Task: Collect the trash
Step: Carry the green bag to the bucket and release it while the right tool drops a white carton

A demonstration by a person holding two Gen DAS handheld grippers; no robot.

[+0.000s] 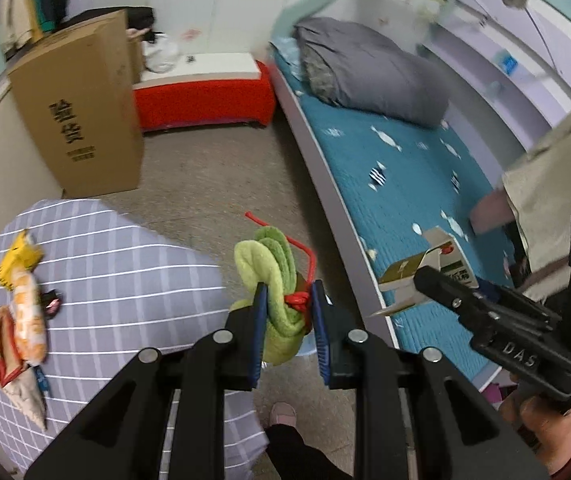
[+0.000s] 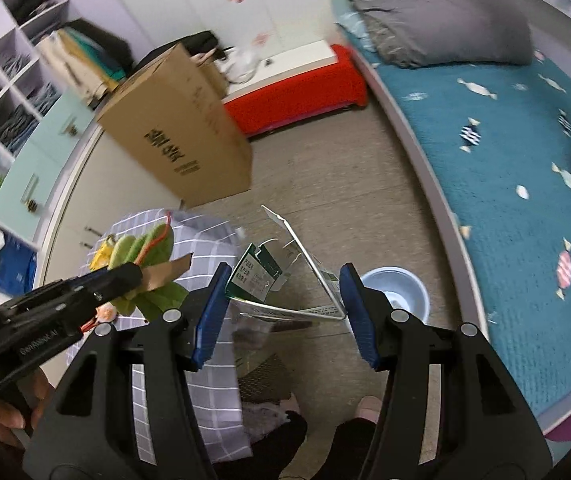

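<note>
Both claws hold something. Left claw [image 1: 288, 300] pinches a soft green cloth thing [image 1: 273, 280] between its blue pads [image 1: 259, 316]; the thing is rolled up, fuzzy, and tied with a red string [image 1: 299, 258]. It hangs in the air past the right edge of the table with the grey checked cloth [image 1: 125, 264], over the bare floor [image 1: 221, 184].

On the left part of that checked tabletop lie shiny crinkly snack wrappers [image 1: 25, 320], yellow, orange and red, near the left edge and well apart from the left claw. Behind the table stands a tall brown cardboard box [image 1: 81, 108], and behind that a low red bench with a white top [image 1: 205, 96]. Between the box and the bed the floor gives open room to move.

Right claw [image 2: 285, 300] pinches an opened, flattened carton [image 2: 285, 280], green and white outside and silvery inside, with stiff sharp corners. Its sides press against both blue pads [image 2: 213, 308]. Just past the right pad a round pale blue bin [image 2: 397, 292] stands on the floor, close to the edge of the bed. The bed has a teal quilted cover [image 2: 505, 140] with little candy shapes and a grey folded blanket [image 2: 445, 20] at its far end.
</note>
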